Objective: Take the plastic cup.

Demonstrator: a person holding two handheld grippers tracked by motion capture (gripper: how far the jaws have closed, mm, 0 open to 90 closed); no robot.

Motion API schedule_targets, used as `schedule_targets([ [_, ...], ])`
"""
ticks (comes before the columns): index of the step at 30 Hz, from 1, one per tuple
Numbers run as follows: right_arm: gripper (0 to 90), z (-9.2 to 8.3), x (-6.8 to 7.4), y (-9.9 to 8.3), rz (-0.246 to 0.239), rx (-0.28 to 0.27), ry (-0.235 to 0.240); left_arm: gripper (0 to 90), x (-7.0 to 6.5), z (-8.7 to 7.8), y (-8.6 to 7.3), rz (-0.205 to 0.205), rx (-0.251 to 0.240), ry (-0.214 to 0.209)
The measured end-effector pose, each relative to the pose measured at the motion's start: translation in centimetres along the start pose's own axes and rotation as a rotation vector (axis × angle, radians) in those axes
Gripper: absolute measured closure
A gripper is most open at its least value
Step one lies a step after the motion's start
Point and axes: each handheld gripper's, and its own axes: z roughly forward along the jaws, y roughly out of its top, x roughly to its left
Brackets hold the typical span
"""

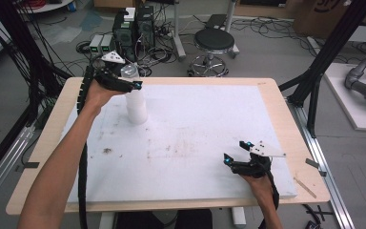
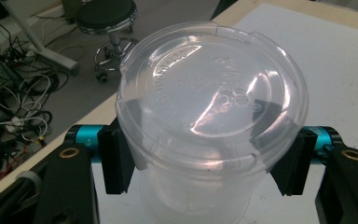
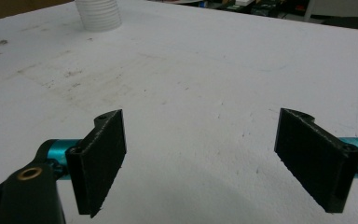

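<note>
A clear plastic cup (image 2: 209,107) with a clear lid sits between the black pads (image 2: 116,161) of my left gripper (image 2: 205,163), which press on its sides just under the lid's rim. In the high view this left gripper (image 1: 131,80) holds the clear cup (image 1: 129,71) at the top of a tall white stack of cups (image 1: 136,107) at the back left of the white board. Whether cup and stack still touch I cannot tell. My right gripper (image 1: 236,151) rests low at the front right, its jaws wide apart and empty. From the right gripper (image 3: 200,163) the white stack (image 3: 98,14) stands far off.
The white board (image 1: 195,129) lies on a wooden table (image 1: 43,143) and has faint smudges near its middle. A thin wooden stick (image 1: 305,186) lies at the table's right edge. Behind the table are a black stool (image 1: 213,43), computer towers (image 1: 133,28) and cables. Black frame posts (image 1: 314,81) flank both sides.
</note>
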Motion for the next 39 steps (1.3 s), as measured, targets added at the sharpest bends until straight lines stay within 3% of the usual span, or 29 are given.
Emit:
schedule_targets([
  [10, 16.6, 0.0, 0.0, 0.0, 0.000, 0.000, 0.000, 35.3, 0.0, -3.8, 3.8, 0.026, -0.068, 0.032],
  [16, 16.6, 0.0, 0.0, 0.0, 0.000, -0.001, -0.002, 35.4, -0.2, -4.8, 4.0, 0.030, -0.082, 0.036],
  [20, 16.6, 0.1, 0.0, 0.0, 0.004, 0.004, 0.003, 35.3, -1.1, -5.9, 3.2, 0.021, -0.119, 0.002],
  [29, 16.6, 0.1, 0.0, 0.0, -0.001, 0.005, 0.002, 35.4, -5.3, -8.8, -0.4, 0.046, -0.216, -0.067],
  [37, 16.6, 0.1, 0.0, 0.0, -0.005, 0.014, 0.003, 35.4, -9.1, -9.2, -3.0, 0.065, -0.287, -0.161],
  [39, 16.6, 0.2, 0.0, 0.0, -0.001, 0.016, 0.002, 35.4, -9.8, -9.1, -3.8, 0.052, -0.314, -0.196],
])
